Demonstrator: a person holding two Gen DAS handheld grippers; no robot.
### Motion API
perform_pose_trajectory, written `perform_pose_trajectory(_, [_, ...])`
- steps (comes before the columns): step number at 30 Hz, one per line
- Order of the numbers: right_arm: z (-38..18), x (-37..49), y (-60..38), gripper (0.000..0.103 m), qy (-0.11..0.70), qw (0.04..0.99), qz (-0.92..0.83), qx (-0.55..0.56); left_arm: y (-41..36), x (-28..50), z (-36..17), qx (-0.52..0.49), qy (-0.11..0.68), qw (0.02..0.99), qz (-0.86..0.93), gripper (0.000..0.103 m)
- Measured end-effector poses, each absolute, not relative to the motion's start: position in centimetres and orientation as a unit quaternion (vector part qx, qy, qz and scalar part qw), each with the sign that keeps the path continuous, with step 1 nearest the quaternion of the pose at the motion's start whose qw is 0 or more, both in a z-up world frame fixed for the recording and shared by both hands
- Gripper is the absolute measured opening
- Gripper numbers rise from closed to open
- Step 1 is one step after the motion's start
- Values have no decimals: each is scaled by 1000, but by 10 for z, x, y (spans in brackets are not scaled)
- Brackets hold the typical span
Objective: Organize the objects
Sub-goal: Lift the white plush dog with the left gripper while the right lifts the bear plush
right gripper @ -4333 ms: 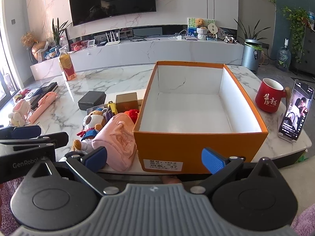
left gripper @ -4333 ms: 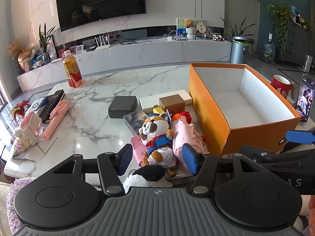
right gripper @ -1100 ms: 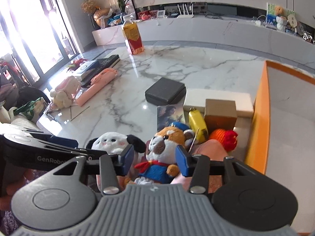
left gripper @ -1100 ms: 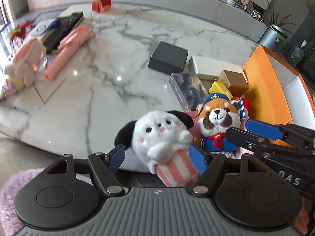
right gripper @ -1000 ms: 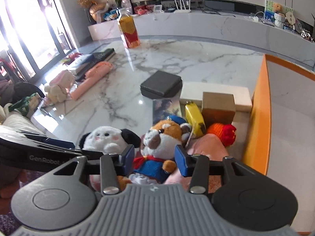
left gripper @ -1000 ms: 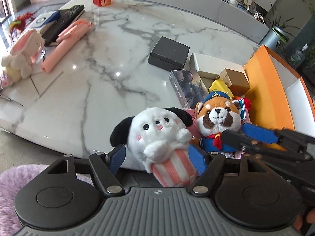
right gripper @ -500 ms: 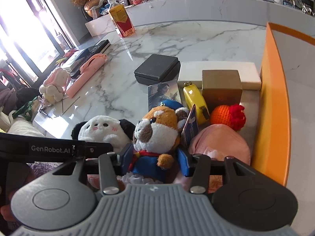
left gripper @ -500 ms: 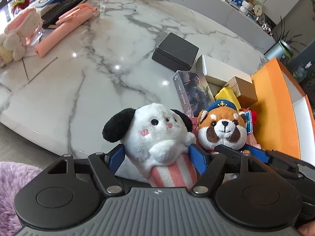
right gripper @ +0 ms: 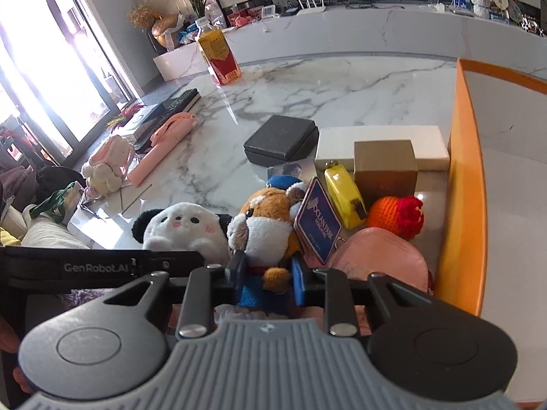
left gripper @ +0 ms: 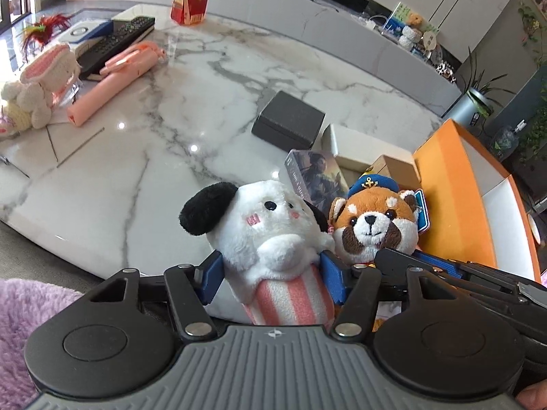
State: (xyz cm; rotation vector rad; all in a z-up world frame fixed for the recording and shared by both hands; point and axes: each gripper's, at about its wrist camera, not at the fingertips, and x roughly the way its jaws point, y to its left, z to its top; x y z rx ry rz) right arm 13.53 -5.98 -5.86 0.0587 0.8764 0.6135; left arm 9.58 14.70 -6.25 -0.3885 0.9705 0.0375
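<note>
My left gripper (left gripper: 271, 278) is shut on a white plush dog (left gripper: 270, 229) with black ears and a pink-striped body, at the table's near edge. My right gripper (right gripper: 268, 282) is shut on a red panda plush (right gripper: 270, 225) in a blue sailor outfit, right beside the dog (right gripper: 181, 229). The panda (left gripper: 374, 225) shows in the left wrist view too. An open orange box (right gripper: 465, 177) with a white inside stands to the right; it also shows in the left wrist view (left gripper: 451, 205).
By the box lie a pink pouch (right gripper: 379, 256), orange crochet toy (right gripper: 396, 215), yellow purse (right gripper: 342, 198), brown box (right gripper: 384, 167), white box (right gripper: 379, 147), black case (right gripper: 280, 140) and card pack (left gripper: 312, 177). Far left: pink fan (left gripper: 112, 82), remote (left gripper: 114, 44), bunny plush (left gripper: 34, 89), bottle (right gripper: 218, 54).
Both grippers have closed further on their plush toys; the right jaws now squeeze the panda's body. Both views have moved closer and lower over the toys.
</note>
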Motion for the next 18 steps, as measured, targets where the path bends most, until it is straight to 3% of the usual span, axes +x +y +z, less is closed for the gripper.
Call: perform_pose_trajectory(18, [61,120,-117,29,299,905,300,38,94,96,46,-121,342,929,-69,68])
